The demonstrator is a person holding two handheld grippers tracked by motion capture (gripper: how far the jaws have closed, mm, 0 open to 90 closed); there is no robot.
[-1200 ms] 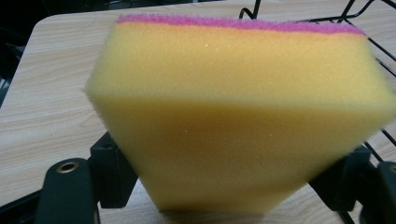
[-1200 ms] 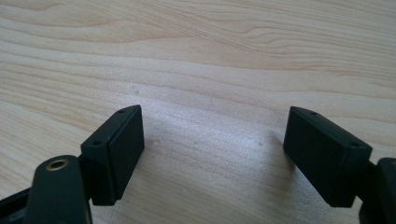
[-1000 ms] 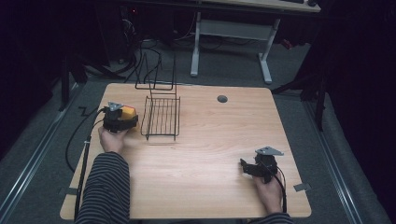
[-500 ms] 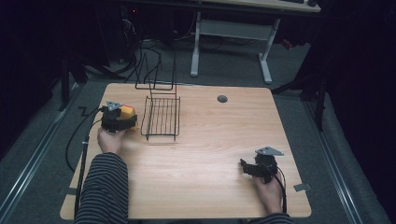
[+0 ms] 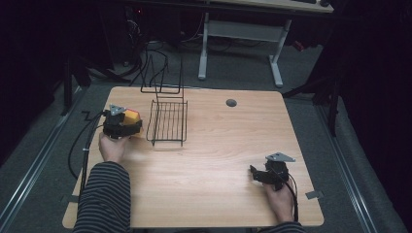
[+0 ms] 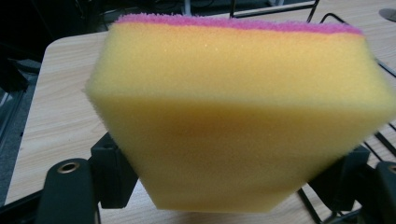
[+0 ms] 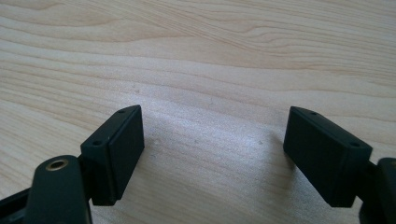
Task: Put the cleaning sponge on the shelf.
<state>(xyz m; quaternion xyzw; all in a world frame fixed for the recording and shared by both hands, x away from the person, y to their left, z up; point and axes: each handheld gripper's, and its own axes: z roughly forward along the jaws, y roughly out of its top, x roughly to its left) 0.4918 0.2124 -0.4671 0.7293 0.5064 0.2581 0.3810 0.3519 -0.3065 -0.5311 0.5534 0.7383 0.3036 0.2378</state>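
1. Left gripper [image 5: 127, 127]: held in the person's left hand [image 5: 111, 148] at the left edge of the table [image 5: 214, 160], just beside the wire rack. Its jaws pinch a sponge between them.
2. Sponge [image 6: 238, 112]: yellow foam block with a thin pink scouring layer along its far face (a pink strip at the top of the block in the left gripper view). It is gripped by its two sides, lifted off the wood, with a black jaw showing at each lower corner. In the high view the sponge [image 5: 131, 118] sits at the gripper's front, close to the rack's left side but outside it.
3. Wire rack [image 5: 168, 122]: black, with parallel bars for a floor and taller looped uprights at its far end; it stands on the table's left half, near the far edge.
4. Right gripper [image 7: 212, 154]: in the person's right hand [image 5: 282, 199] at the near right of the table, well apart from rack and sponge. Jaws spread wide, with bare wood between them.
5. Table: light wood-grain top, with a round grey cable port [image 5: 231, 103] near the far edge.
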